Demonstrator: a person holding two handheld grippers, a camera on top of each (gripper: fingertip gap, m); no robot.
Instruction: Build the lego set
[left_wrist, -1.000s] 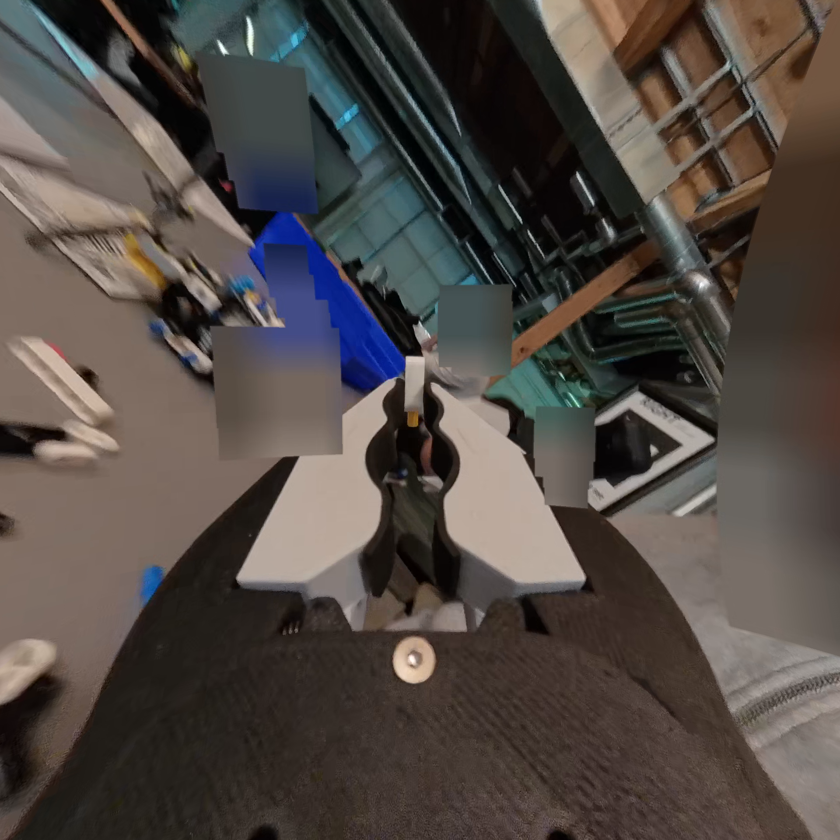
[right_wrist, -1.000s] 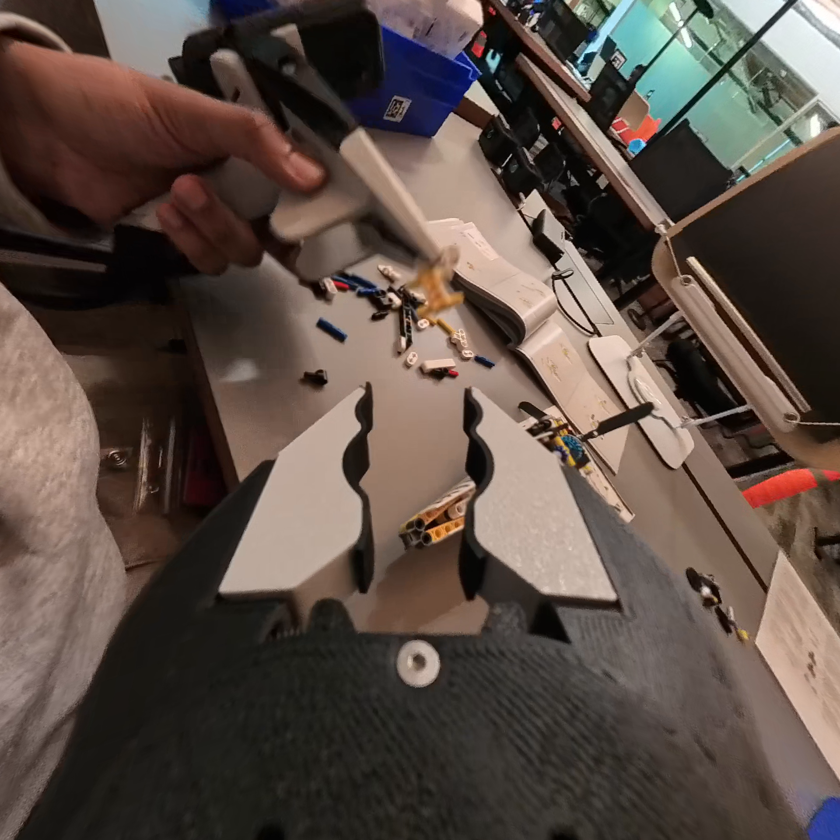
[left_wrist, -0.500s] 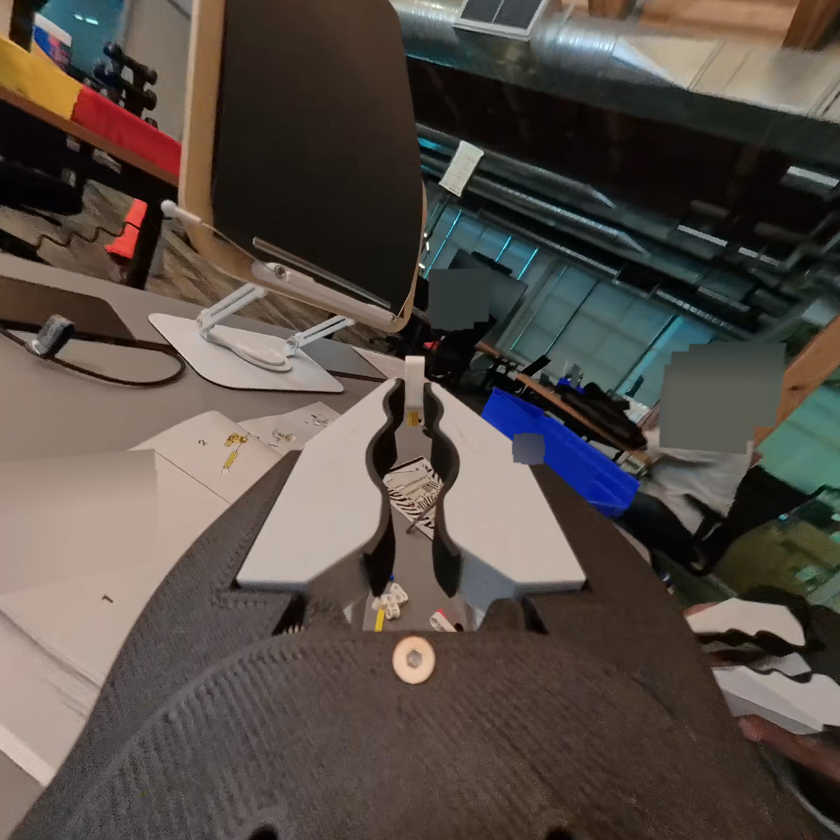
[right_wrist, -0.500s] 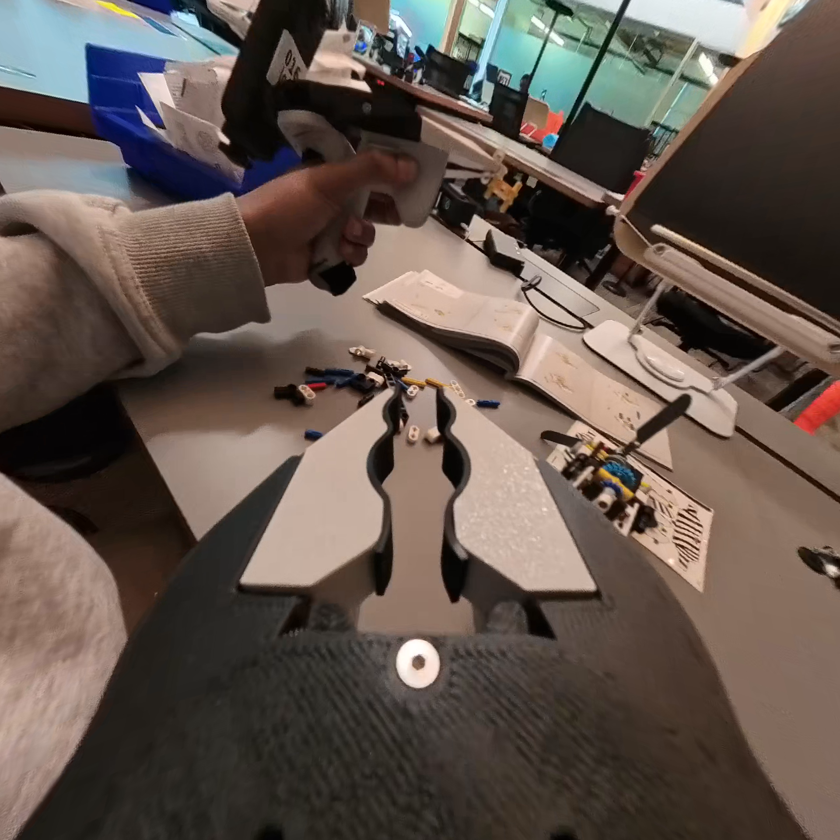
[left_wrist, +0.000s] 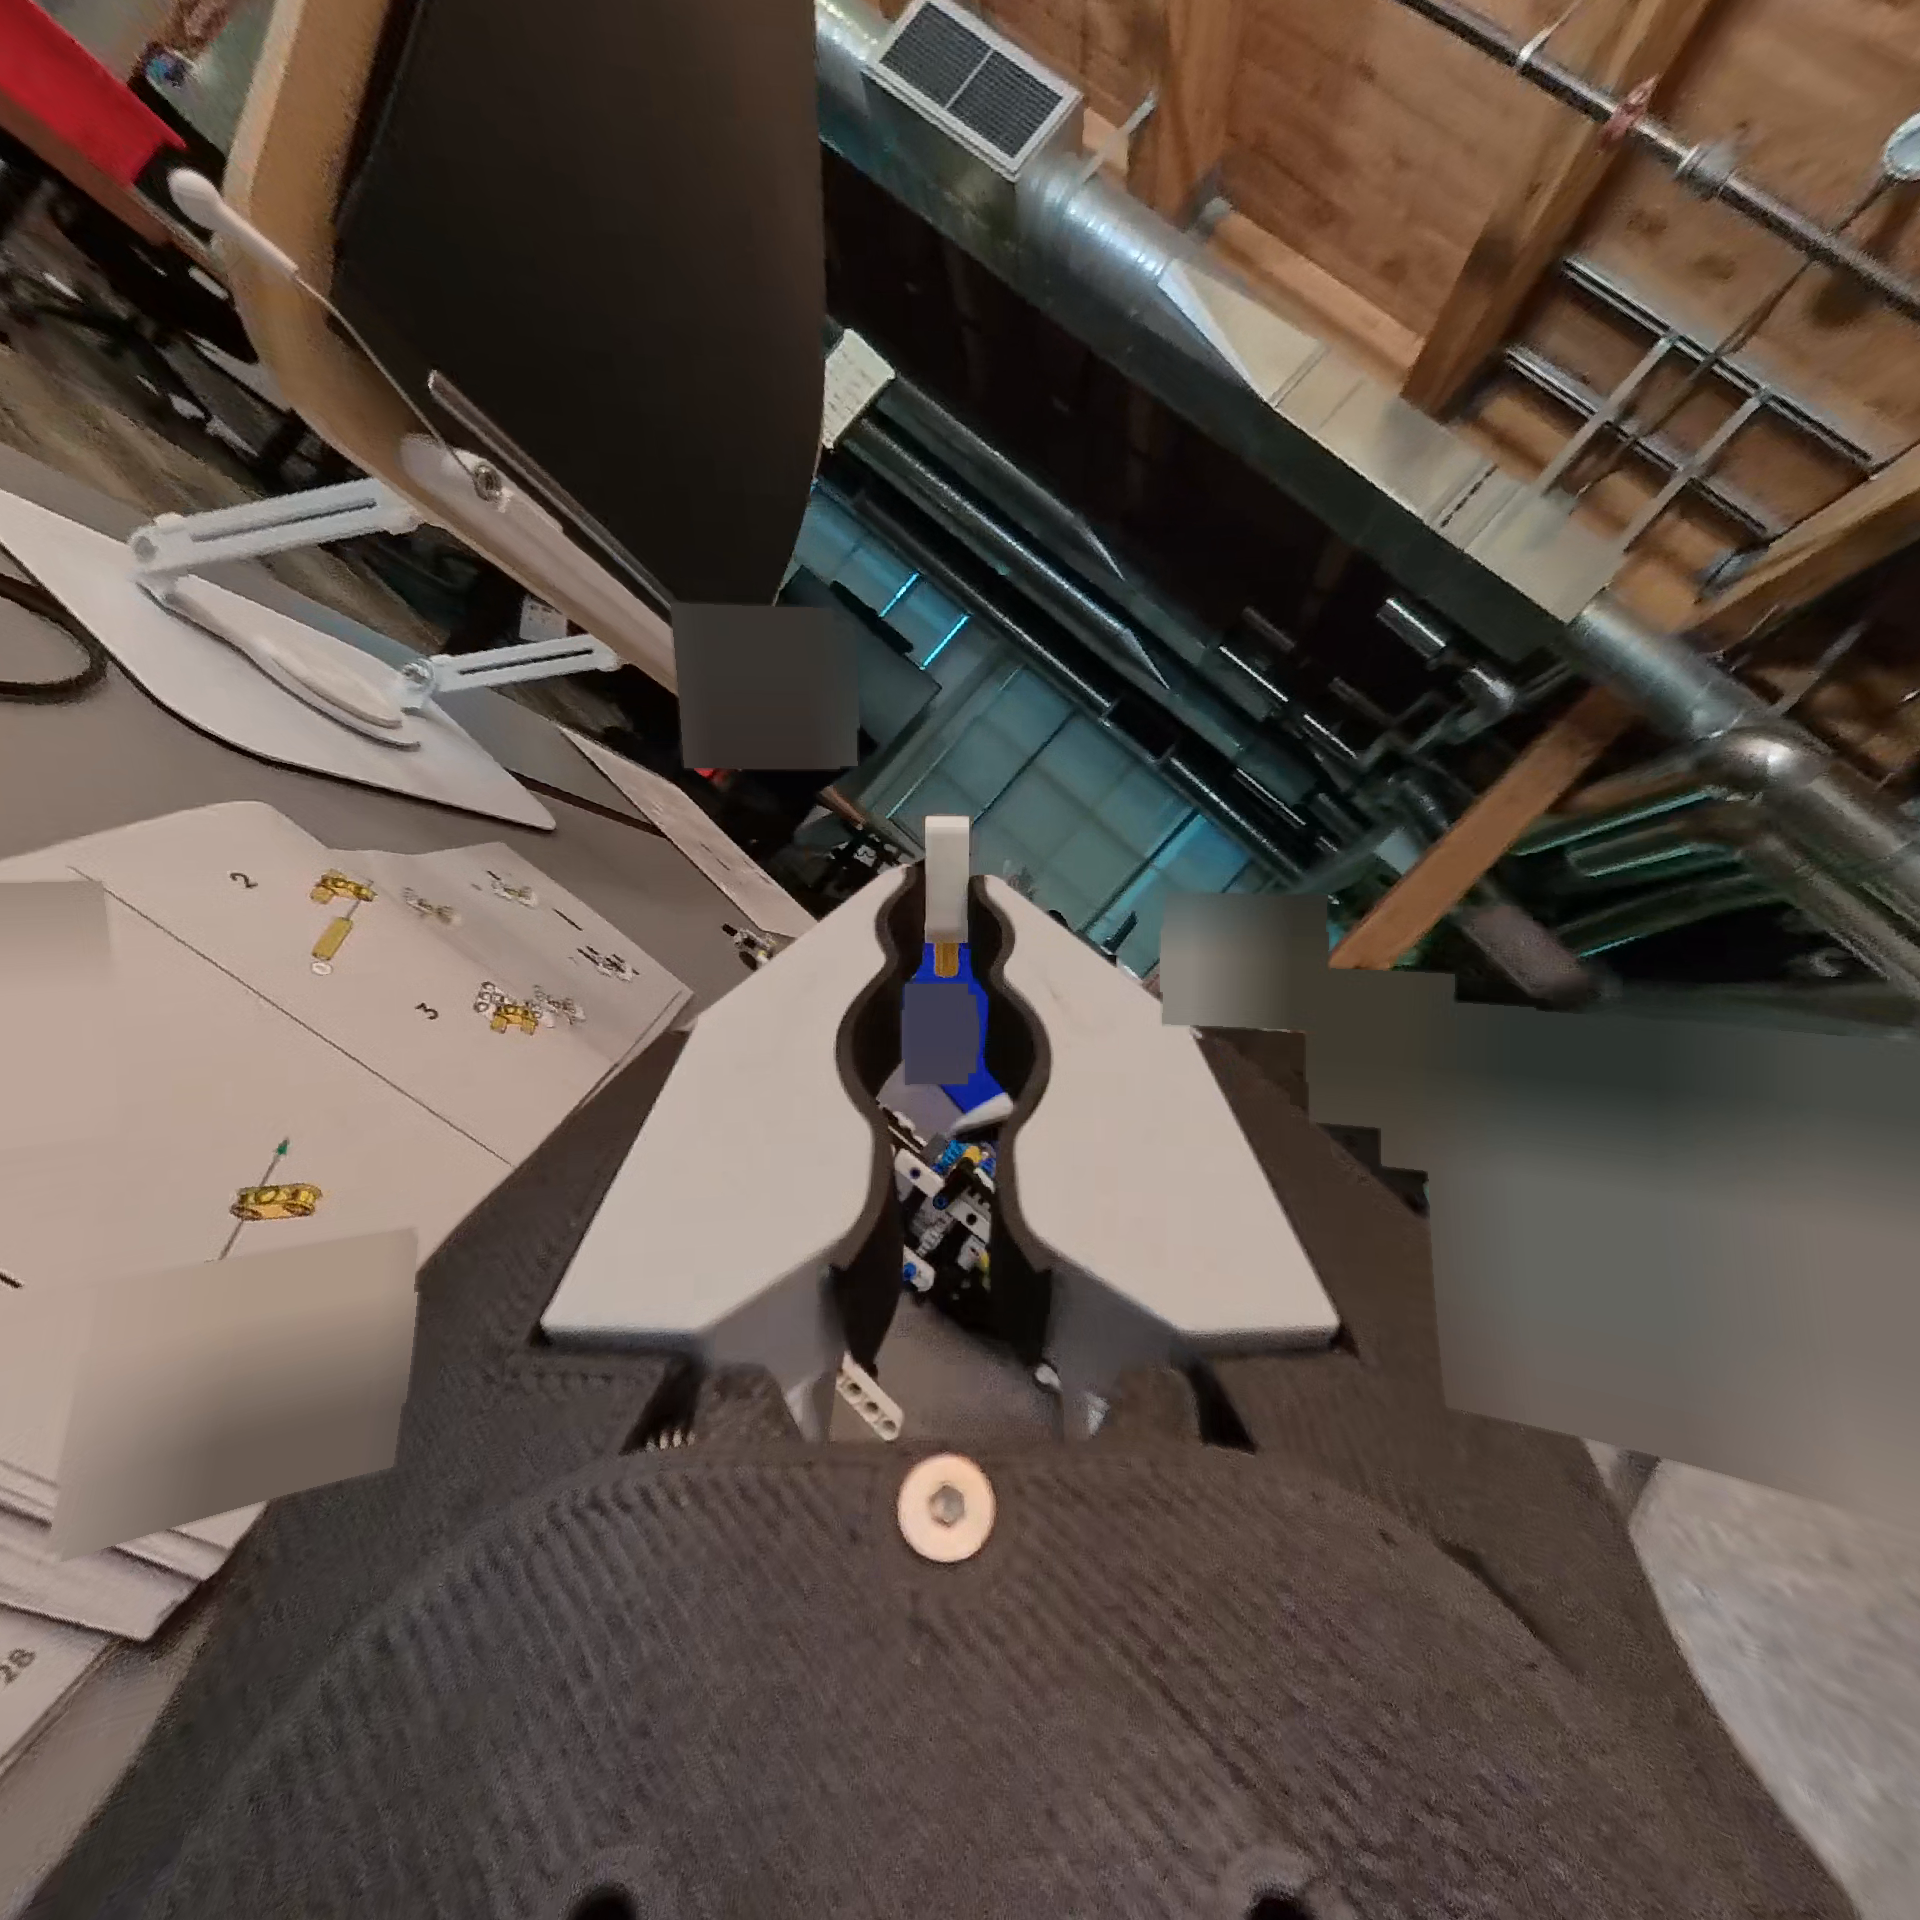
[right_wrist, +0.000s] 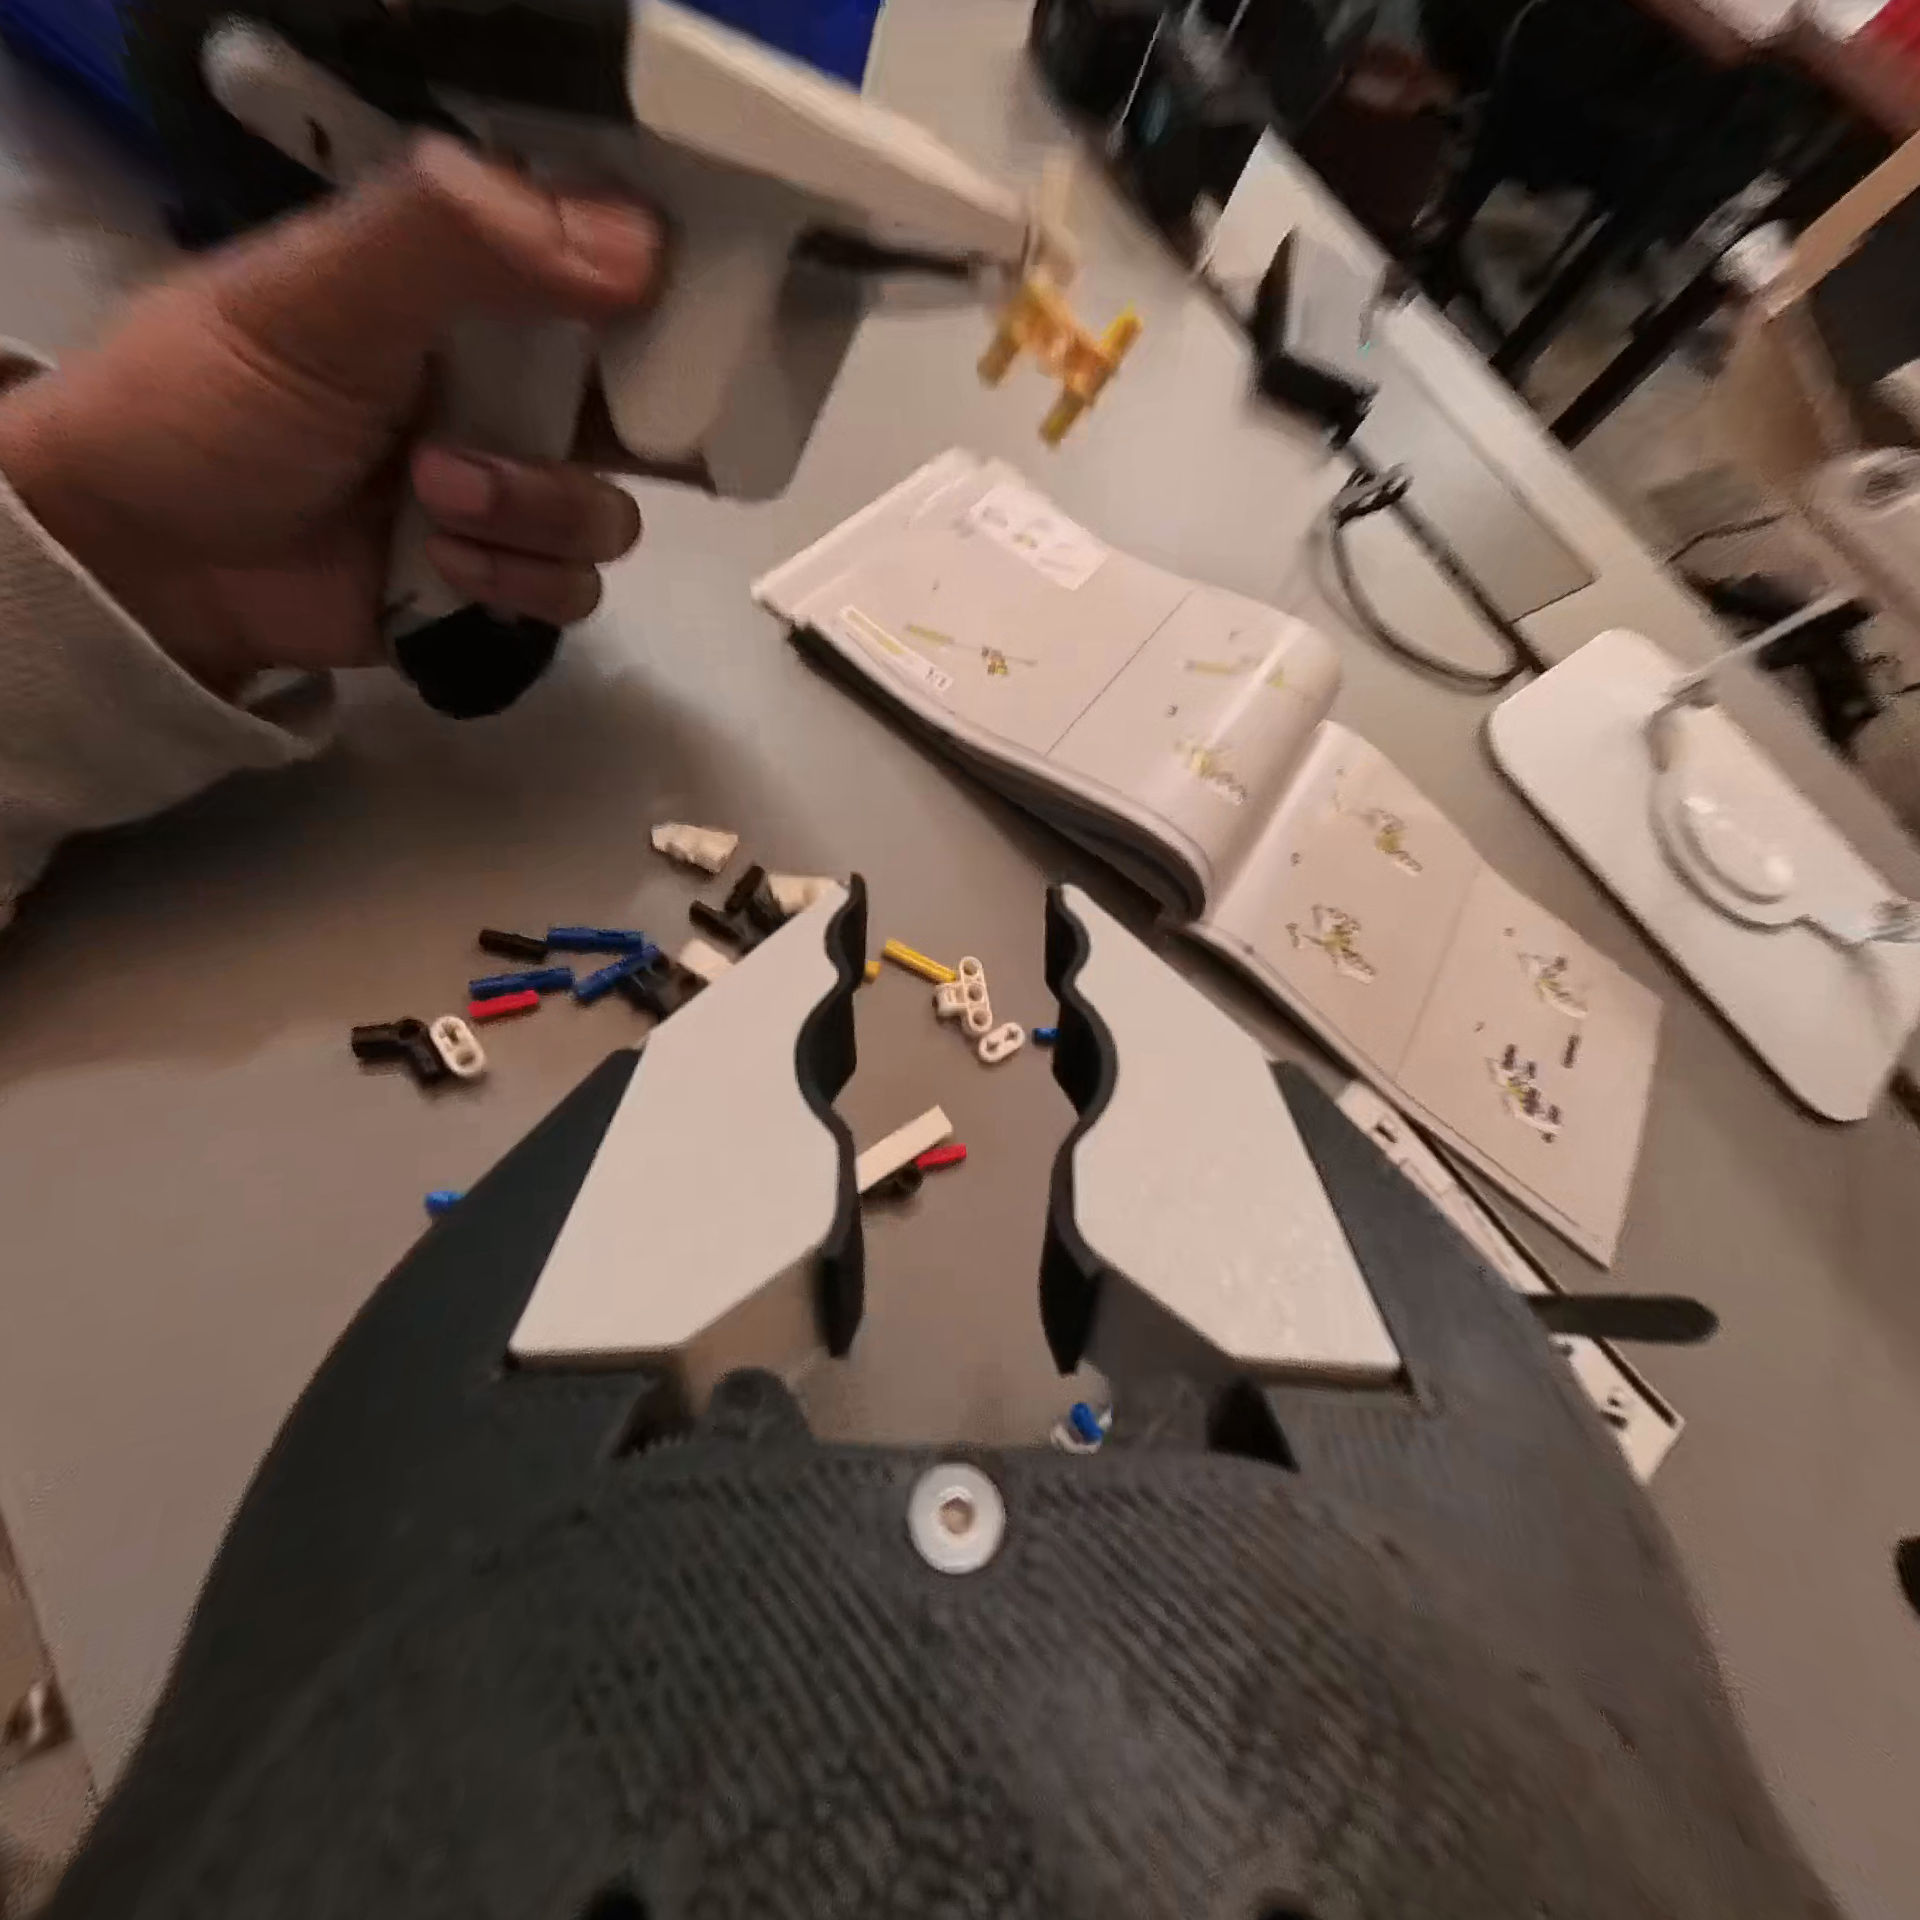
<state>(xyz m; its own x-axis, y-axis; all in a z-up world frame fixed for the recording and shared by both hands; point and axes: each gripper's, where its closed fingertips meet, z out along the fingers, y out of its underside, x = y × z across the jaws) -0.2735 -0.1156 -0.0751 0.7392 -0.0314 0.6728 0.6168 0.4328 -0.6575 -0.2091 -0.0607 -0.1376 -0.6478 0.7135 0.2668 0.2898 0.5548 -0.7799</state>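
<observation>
My left gripper (left_wrist: 947, 885) is shut on the white end (left_wrist: 947, 868) of a small Lego assembly and holds it in the air, tilted up. In the right wrist view a hand holds this left gripper (right_wrist: 1023, 223) at the upper left, and the assembly's yellow part (right_wrist: 1060, 348) hangs from its tips. My right gripper (right_wrist: 956, 891) is open and empty, low over the grey table (right_wrist: 260, 1195). Under it lie loose pieces: blue pins (right_wrist: 592, 940), white connectors (right_wrist: 971, 997), a white beam (right_wrist: 904, 1143), a red pin (right_wrist: 504, 1005) and a black connector (right_wrist: 400, 1039).
An open instruction booklet (right_wrist: 1143, 727) lies right of the loose pieces; it also shows in the left wrist view (left_wrist: 312, 1039). A white tablet stand (right_wrist: 1683, 862) and a black cable (right_wrist: 1403, 603) are farther right. A partly built model (left_wrist: 951, 1195) shows between my left fingers. Left tips to right tips: about 11 cm. The red pin (right_wrist: 504, 1005) is closer to my right gripper, around 12 cm from its tips; the left tips are 20 cm off. The black connector (right_wrist: 400, 1039) lies some 12 cm from my right tips, 20 cm from my left tips.
My right gripper's jaws have spread wider and it has tipped down over the loose pieces. My left gripper has swung and tilted upward, still gripping the assembly.
</observation>
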